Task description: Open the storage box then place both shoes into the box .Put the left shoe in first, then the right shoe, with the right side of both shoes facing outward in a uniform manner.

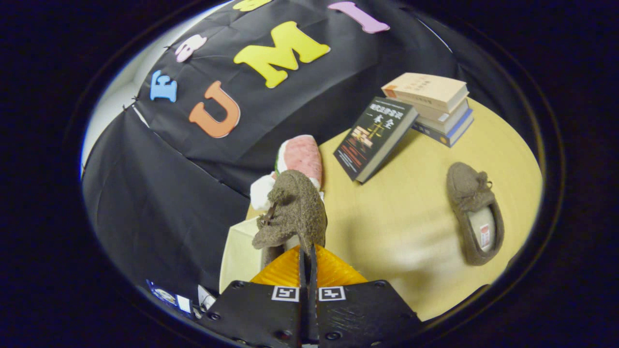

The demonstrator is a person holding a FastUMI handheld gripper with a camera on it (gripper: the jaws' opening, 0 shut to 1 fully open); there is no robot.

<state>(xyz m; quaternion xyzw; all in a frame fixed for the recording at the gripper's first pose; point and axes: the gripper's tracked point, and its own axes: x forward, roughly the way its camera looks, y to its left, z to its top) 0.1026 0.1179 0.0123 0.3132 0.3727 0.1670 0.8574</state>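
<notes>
- Tool (307, 251) nearly closed, both fingers pinching the heel edge of the held shoe (293, 212) with only a thin gap between them.
- Held shoe: fuzzy grey-brown slipper with a small bow, lifted off the desk, toe pointing away from the fingers, hanging just ahead of them and above the storage box (240, 256).
- Storage box: pale cream panel showing under the held shoe, beside the fingers at the near edge of the desk; cannot tell how far open.
- Second shoe (475, 215): same fuzzy grey-brown kind, lying flat on the desk well apart from the held one, opening facing up, pale insole with a small label visible, toe pointing toward the books.
- Plush toy (300, 157) in pink, white and green, just beyond the held shoe, partly hidden by it, at the desk's far edge against the black cloth wall.
- Dark book (375, 137) propped at a tilt, leaning toward the stack of books (433, 106), between the plush toy and that stack.
- Stack of books lying flat at the far side of the desk, beyond the second shoe.
- Desk (401, 227): light wood top, carrying all of the above.
</notes>
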